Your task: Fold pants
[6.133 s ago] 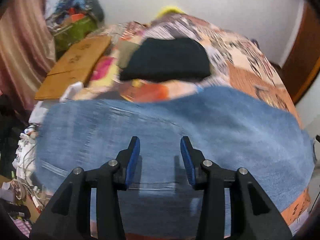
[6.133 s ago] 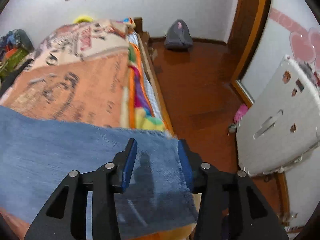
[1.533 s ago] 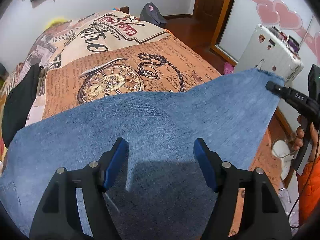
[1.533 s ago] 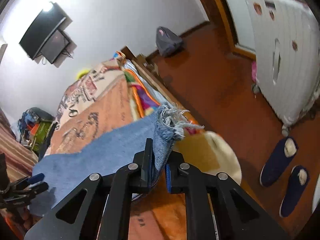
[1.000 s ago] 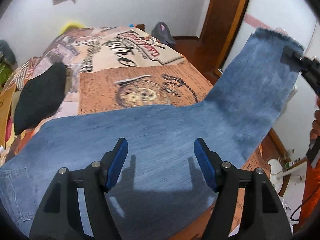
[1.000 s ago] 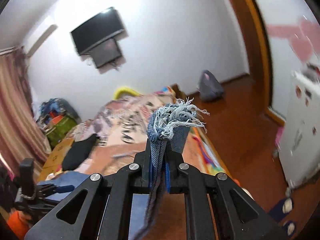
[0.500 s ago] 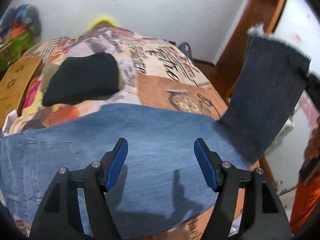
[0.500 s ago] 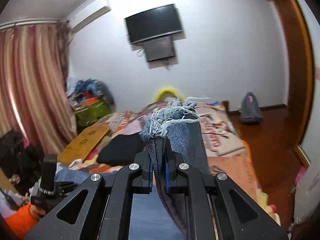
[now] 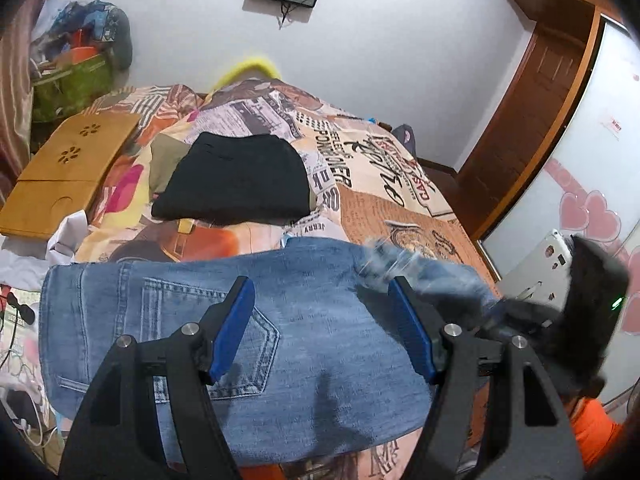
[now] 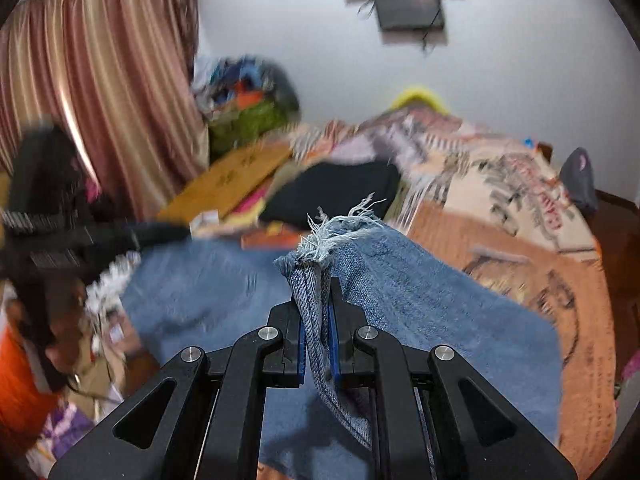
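We see the blue jeans (image 9: 304, 320) lying on the bed (image 9: 400, 184). Our right gripper (image 10: 318, 332) is clamped on the frayed leg hem (image 10: 340, 228); our left gripper (image 9: 320, 332) hangs above the seat, jaws apart and empty

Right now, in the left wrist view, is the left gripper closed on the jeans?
No. The left gripper is open, its blue pads apart above the jeans, nothing pinched between them.

Right gripper (image 10: 318, 300) holding the jeans' hem

Its jaws pinch the frayed hem (image 10: 340, 226) of the blue jeans (image 10: 420, 304) above the bed (image 10: 560, 280).
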Action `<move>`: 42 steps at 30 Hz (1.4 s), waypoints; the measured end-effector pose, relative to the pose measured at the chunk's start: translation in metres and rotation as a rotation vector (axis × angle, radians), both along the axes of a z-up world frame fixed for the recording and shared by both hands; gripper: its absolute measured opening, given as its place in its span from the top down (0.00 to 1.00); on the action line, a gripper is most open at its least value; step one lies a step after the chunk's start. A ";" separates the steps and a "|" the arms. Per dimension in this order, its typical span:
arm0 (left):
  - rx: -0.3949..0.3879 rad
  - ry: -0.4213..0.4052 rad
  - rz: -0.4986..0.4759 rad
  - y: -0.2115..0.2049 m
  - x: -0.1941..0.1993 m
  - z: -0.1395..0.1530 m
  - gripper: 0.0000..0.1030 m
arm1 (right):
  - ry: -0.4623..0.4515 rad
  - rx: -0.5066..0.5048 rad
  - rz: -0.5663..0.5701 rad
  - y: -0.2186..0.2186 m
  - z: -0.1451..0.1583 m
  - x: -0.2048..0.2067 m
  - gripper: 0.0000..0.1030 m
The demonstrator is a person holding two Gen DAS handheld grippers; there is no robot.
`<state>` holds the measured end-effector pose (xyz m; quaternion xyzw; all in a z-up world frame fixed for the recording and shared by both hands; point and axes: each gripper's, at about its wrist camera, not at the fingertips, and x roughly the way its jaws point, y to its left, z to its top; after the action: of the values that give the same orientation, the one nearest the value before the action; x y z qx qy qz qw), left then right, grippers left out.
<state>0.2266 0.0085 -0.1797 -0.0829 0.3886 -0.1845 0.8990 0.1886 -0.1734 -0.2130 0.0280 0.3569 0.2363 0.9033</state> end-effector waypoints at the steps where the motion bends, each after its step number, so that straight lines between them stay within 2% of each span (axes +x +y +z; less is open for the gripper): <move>1: 0.006 0.003 -0.005 -0.003 0.000 -0.002 0.33 | 0.031 -0.008 0.012 0.003 -0.010 0.002 0.92; 5: 0.027 0.019 -0.049 -0.025 0.005 -0.011 0.33 | 0.094 -0.034 0.061 0.013 -0.029 -0.009 0.92; 8: 0.068 0.021 -0.085 -0.045 0.008 -0.015 0.33 | 0.093 -0.085 0.086 0.021 -0.029 -0.021 0.86; 12: 0.109 0.018 -0.138 -0.072 0.008 -0.019 0.33 | 0.088 -0.075 0.085 0.011 -0.021 -0.030 0.74; 15: 0.121 0.045 -0.167 -0.089 0.012 -0.029 0.33 | 0.066 -0.053 0.060 -0.012 -0.011 -0.037 0.66; 18: 0.158 0.082 -0.196 -0.108 0.014 -0.046 0.33 | 0.035 -0.071 -0.030 -0.052 -0.004 -0.040 0.66; 23: 0.290 0.125 -0.211 -0.130 0.008 -0.081 0.32 | 0.142 -0.110 -0.132 -0.098 -0.037 -0.028 0.66; 26: 0.305 0.110 -0.220 -0.126 -0.001 -0.091 0.32 | 0.169 -0.083 -0.132 -0.116 -0.051 -0.036 0.66; 29: 0.328 0.100 -0.226 -0.122 -0.007 -0.090 0.31 | 0.169 -0.076 -0.142 -0.128 -0.050 -0.047 0.66; 33: 0.322 0.106 -0.223 -0.113 -0.010 -0.091 0.29 | 0.197 -0.043 -0.161 -0.145 -0.052 -0.058 0.66; 39: 0.321 0.106 -0.206 -0.098 -0.014 -0.082 0.29 | 0.200 -0.131 -0.179 -0.151 -0.047 -0.066 0.66; 42: 0.348 0.089 -0.146 -0.074 -0.018 -0.067 0.29 | 0.199 -0.138 -0.204 -0.158 -0.038 -0.067 0.66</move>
<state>0.2087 -0.0656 -0.2469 0.0942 0.4588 -0.1752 0.8660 0.1219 -0.3315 -0.2513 0.0253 0.4554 0.1144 0.8825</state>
